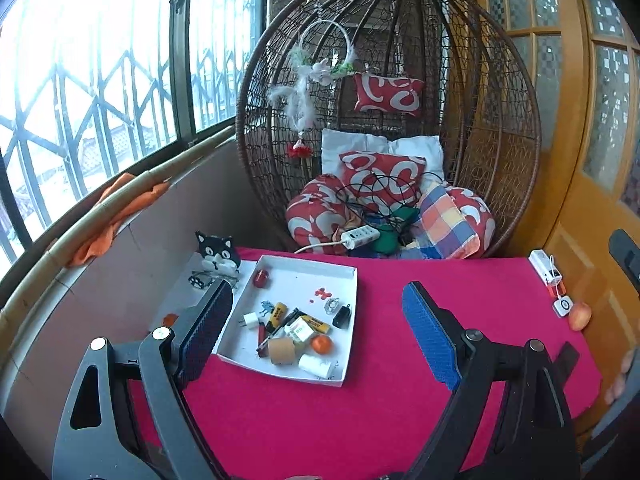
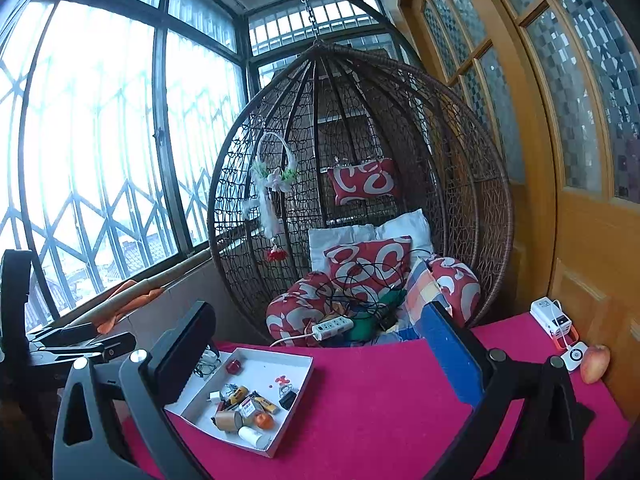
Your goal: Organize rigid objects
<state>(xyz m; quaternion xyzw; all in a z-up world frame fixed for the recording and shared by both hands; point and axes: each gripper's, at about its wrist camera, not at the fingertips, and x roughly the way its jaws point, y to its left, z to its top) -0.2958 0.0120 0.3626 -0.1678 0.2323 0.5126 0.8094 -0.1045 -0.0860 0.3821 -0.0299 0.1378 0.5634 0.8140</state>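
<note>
A shallow white box point(image 1: 347, 280) sits on the red tablecloth point(image 1: 460, 292) and holds several small rigid items: a brown tape roll point(image 1: 281, 351), a small orange point(image 1: 321, 344), a white cylinder point(image 1: 318, 365), yellow batteries point(image 1: 277, 314), a white plug point(image 1: 250, 320), a black clip point(image 1: 342, 316) and a red round piece point(image 1: 261, 279). My left gripper point(image 1: 316, 312) is open and empty, hovering just above and in front of the box. My right gripper point(image 2: 320, 344) is open and empty, higher and further back; the box point(image 2: 298, 396) lies low left in its view.
A wicker egg chair point(image 1: 500, 128) with red cushions, cables and a power strip point(image 1: 360, 237) stands behind the table. A white charger point(image 1: 545, 270), a small white device point(image 1: 563, 306) and an apple point(image 1: 580, 316) lie at the table's right edge by the wooden door. A cat figure point(image 1: 218, 254) stands left of the box.
</note>
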